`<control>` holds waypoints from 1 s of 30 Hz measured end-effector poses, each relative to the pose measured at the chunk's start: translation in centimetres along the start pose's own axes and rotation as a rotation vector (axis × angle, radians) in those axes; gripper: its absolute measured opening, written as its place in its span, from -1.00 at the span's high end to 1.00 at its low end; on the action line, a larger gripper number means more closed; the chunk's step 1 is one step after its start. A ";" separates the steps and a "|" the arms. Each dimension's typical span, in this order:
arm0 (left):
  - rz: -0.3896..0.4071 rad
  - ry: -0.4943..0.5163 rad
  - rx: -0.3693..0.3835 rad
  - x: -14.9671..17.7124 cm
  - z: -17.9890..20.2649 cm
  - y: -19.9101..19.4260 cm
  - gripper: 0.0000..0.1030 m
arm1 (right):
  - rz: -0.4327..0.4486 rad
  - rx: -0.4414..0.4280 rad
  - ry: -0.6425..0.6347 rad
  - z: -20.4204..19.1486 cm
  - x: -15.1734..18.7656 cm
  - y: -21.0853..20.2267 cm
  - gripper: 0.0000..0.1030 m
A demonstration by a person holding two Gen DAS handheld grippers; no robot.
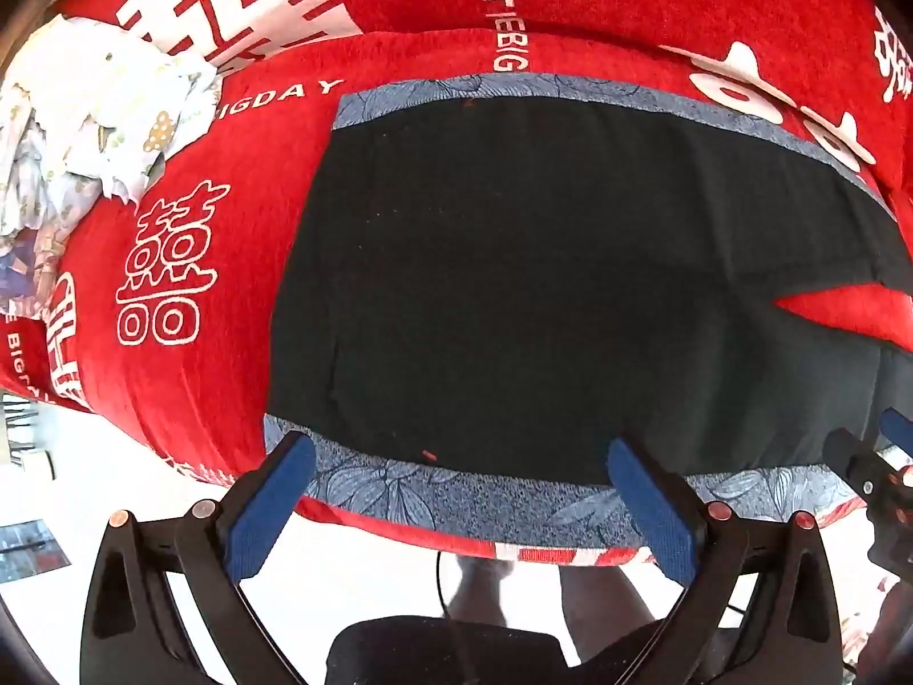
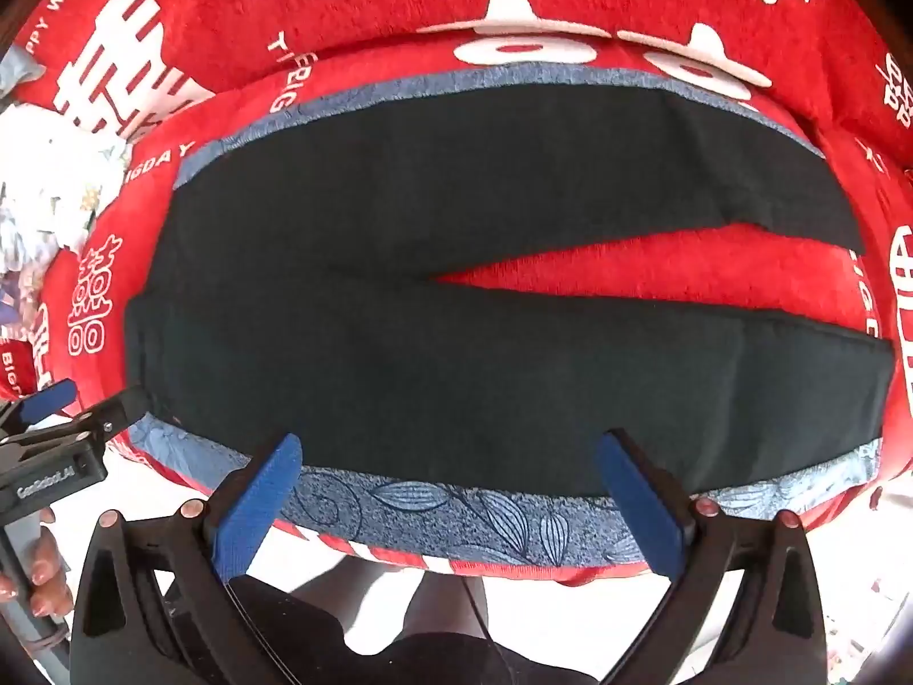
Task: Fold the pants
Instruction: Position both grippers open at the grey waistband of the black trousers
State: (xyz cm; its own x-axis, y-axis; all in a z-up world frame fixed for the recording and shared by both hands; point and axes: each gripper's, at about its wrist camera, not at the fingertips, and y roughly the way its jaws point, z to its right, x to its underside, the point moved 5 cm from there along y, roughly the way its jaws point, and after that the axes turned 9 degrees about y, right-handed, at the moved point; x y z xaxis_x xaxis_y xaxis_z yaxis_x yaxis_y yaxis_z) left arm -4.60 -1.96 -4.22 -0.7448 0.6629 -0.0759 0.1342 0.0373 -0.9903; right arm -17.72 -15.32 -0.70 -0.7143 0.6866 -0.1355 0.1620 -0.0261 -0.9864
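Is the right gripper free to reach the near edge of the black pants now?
Probably yes: the right gripper is open above the near edge of the black pants, and nothing lies between them.

Both wrist cameras look straight down from close above, sharing the black pants (image 1: 542, 285) on the red blanket (image 2: 570, 0).

Each gripper is black plastic with two blue fabric-faced pads: the left gripper (image 1: 459, 491) and the right gripper (image 2: 448, 485). Round copper-toned screw heads (image 2: 190, 509) dot the finger arms at 7 and 5 o'clock. In the right wrist view, the left tool's black body at 9 o'clock carries white lettering, and its grey handle (image 2: 20, 588) sits under pale-polished fingernails.
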 end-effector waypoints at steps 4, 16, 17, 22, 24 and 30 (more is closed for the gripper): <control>-0.004 -0.006 -0.009 -0.6 0.6 0.1 -1.00 | -0.004 0.016 0.004 0.1 0.1 0.0 -1.00; -0.013 -0.005 0.002 0.2 0.7 0.7 -1.00 | -0.016 0.066 -0.001 -0.5 0.8 0.6 -1.00; -0.010 -0.002 -0.002 0.3 0.6 0.7 -1.00 | -0.017 0.069 0.000 -0.6 0.9 0.6 -1.00; -0.016 -0.010 -0.008 0.8 -0.3 1.1 -1.00 | -0.018 0.071 0.009 -0.9 1.4 0.7 -1.00; -0.019 -0.010 -0.017 0.9 -0.7 1.2 -1.00 | -0.019 0.071 0.011 -1.0 1.6 0.8 -1.00; -0.025 -0.004 -0.022 1.3 -1.2 1.4 -1.00 | -0.021 0.076 0.019 -1.2 1.9 1.0 -1.00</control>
State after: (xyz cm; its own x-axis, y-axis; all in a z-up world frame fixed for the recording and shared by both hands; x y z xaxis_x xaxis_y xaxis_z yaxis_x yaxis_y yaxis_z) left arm -4.60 -0.13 -5.60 -0.7507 0.6585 -0.0522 0.1300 0.0698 -0.9891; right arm -18.09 -13.22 -1.85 -0.7042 0.7010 -0.1132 0.0941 -0.0658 -0.9934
